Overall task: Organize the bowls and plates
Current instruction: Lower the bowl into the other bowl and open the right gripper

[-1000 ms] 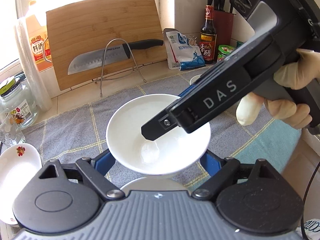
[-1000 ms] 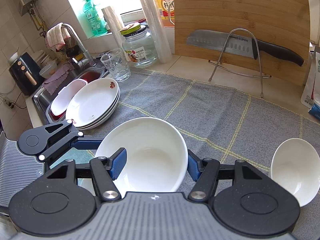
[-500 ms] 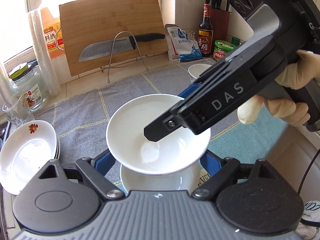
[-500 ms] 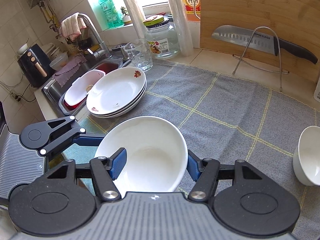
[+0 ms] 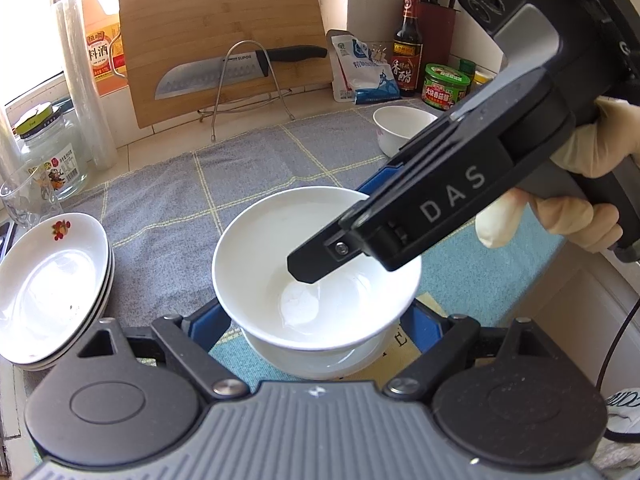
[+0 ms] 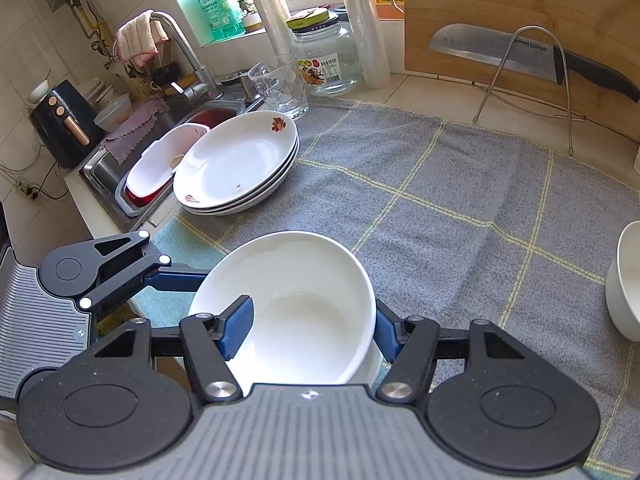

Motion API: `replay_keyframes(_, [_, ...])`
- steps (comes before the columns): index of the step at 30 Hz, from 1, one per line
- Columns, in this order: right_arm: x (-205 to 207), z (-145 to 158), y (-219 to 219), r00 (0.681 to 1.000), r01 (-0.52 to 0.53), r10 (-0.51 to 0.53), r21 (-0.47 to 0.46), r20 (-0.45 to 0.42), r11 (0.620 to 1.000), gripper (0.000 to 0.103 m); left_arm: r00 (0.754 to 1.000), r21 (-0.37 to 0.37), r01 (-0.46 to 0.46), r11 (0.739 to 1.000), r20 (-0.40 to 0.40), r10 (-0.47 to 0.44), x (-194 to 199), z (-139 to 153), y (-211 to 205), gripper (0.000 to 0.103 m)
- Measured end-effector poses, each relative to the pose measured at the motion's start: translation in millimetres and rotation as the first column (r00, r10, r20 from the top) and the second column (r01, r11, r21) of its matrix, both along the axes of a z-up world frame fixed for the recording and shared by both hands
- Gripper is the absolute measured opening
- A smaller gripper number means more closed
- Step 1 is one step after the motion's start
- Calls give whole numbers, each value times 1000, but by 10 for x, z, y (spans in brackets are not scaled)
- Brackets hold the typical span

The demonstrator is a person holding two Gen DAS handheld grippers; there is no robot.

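The left tongs (image 5: 316, 320) clamp the outside of a plain white ceramic bowl (image 5: 316, 280), one blue pad on each side. The right tongs (image 6: 310, 330) grip the same bowl across its near wall, one blue finger (image 6: 236, 326) inside and the other outside. The bowl hangs just above a second white bowl (image 5: 320, 358), which sits on the grey checked cloth (image 6: 460, 208) covering the table (image 5: 168, 142). To the left, near the sink (image 6: 120, 168), rests a stack of white shallow plates with a red flower print (image 6: 236, 164). A small white bowl (image 5: 402, 126) stands further right. Behind, a bamboo cutting board (image 5: 224, 36) leans upright with a black-handled knife (image 5: 236, 70) on a wire stand (image 5: 248, 84).
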State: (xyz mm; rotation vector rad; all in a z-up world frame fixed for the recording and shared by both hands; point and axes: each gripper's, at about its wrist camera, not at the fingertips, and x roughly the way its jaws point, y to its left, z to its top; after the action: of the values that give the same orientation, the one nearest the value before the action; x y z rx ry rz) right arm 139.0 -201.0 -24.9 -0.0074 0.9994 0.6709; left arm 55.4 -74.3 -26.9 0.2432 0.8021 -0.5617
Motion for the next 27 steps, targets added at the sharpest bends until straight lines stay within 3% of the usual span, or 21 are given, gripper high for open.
replay_keyframes(27, [-10,-150,58,1000,-9,9,-49,6,999,68,999,13,-8,1000,-43,9,45,-129,-44,91])
